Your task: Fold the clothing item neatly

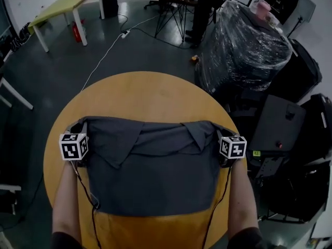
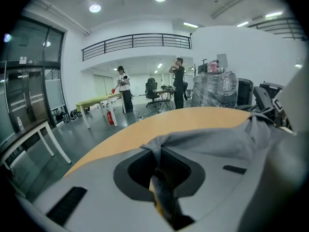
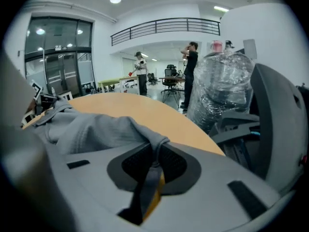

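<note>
Shirt (image 1: 150, 175) spread on round table (image 1: 150, 90), top edge near table centre. Left gripper (image 2: 157, 168) and right gripper (image 3: 153, 166) each pinch one top corner, jaws narrow on cloth. Risk: thin pinch slips free; uneven pull skews fold.

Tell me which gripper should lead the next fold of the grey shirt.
Nearly even: the left gripper and right gripper each have jaws shut on a far corner of the shirt, level with each other. Slight edge left: more bare table beside it.
</note>
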Demonstrator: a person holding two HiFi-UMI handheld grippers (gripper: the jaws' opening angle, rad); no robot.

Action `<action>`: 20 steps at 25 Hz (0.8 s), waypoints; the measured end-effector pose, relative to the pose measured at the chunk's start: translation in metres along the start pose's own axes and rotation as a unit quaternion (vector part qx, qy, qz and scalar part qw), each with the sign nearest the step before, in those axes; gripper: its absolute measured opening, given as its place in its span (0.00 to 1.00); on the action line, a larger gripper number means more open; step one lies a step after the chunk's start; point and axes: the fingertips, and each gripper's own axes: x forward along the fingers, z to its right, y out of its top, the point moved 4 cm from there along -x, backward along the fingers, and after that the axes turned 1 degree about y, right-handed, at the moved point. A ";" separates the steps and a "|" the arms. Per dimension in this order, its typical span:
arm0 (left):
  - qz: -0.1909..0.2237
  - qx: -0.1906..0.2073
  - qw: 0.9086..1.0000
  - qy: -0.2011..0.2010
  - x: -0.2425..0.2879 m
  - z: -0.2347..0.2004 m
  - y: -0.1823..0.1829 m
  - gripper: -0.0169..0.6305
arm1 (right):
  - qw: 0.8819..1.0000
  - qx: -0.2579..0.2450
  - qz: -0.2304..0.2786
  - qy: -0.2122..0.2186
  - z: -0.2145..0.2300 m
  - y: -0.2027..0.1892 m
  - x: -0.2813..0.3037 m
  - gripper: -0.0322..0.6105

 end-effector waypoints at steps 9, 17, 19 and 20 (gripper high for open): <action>-0.095 0.068 0.993 0.017 0.004 -0.009 -0.023 0.21 | 0.998 0.008 -0.015 -0.066 0.015 -0.003 -0.003 0.28; -0.055 0.025 0.998 0.036 -0.058 -0.013 -0.038 0.42 | 0.989 0.065 0.035 -0.130 0.017 -0.001 -0.056 0.30; -0.025 0.024 0.998 0.045 -0.085 -0.002 -0.036 0.42 | 0.988 0.076 0.048 -0.124 0.010 0.000 -0.073 0.30; -0.011 0.024 0.999 0.048 -0.098 0.005 -0.035 0.42 | 0.989 0.077 0.051 -0.117 0.005 0.000 -0.082 0.30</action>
